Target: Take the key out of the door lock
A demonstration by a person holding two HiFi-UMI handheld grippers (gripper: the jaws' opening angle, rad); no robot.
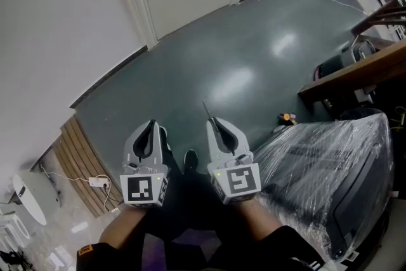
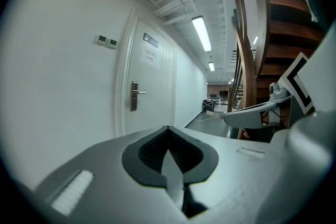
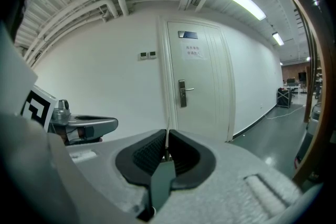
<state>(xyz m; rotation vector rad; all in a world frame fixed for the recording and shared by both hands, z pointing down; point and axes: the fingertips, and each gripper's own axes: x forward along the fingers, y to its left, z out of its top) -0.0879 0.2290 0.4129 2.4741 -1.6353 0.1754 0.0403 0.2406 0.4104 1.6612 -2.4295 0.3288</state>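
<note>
Both tools are held low at the bottom middle of the head view, and the white door [image 3: 205,81] stands well apart from them, at the upper left of that view. The left tool [image 2: 168,131] has its jaws pressed together with nothing between them. The right tool [image 3: 167,134] is pinching a thin sliver [image 3: 167,140], which pokes out past its tip over the dark floor [image 1: 241,73]. I cannot tell if this sliver is the key seen from its edge. The lock plate [image 3: 182,93] sits at the left side of the door, with a small handle [image 3: 188,89] sticking out of it. If the key is in the lock, I think the best way is to walk right up to the door first. Then point one tool straight at the keyhole under the handle, spread the jaws, pinch the flat head of the key, and pull it straight back with no wiggle. The keyhole is too small and far away to see in any view, so I cannot say if a key sits in it. In the head view the door is cut off at the top edge. The big lump wrapped in shiny plastic [image 1: 330,162] at the lower right is hard to make out too.
</note>
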